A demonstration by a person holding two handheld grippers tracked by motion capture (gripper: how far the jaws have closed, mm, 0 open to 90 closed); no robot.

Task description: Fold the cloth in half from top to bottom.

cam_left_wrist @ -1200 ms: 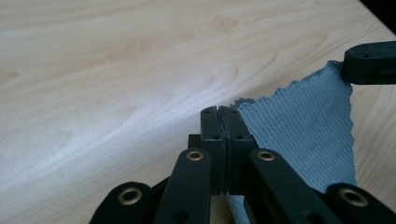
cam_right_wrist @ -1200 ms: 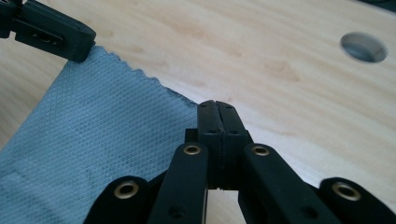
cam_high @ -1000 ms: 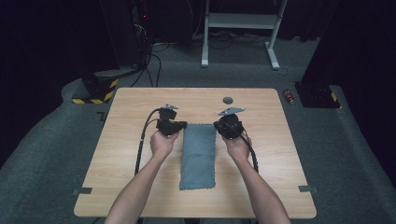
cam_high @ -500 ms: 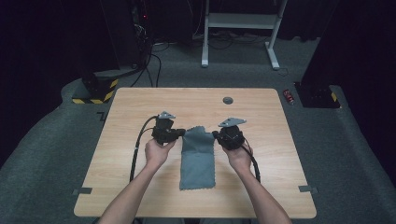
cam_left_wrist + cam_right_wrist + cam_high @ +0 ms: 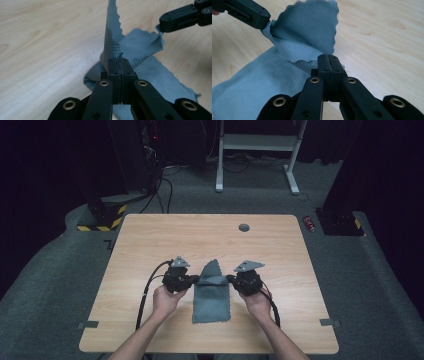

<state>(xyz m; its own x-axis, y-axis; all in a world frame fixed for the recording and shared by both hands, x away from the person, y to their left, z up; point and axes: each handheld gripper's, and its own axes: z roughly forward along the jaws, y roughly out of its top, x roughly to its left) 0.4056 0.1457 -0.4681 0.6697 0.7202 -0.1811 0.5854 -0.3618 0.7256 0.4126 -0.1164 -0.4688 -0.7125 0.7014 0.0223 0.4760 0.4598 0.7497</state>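
Cloth edge pinched by left hand-held gripper and right hand-held gripper, facing inward.

both grippers nearer person (cloth far end folded back)

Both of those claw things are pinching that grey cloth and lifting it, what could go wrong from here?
The left gripper and right gripper each pinch only a thin bit of the grey cloth at its wavy edge, so a tug could let it slip free. The far part stands up in loose peaks, so it may land creased or uneven rather than flat. The near end lies close to the table edge and could slide off if dragged nearer.
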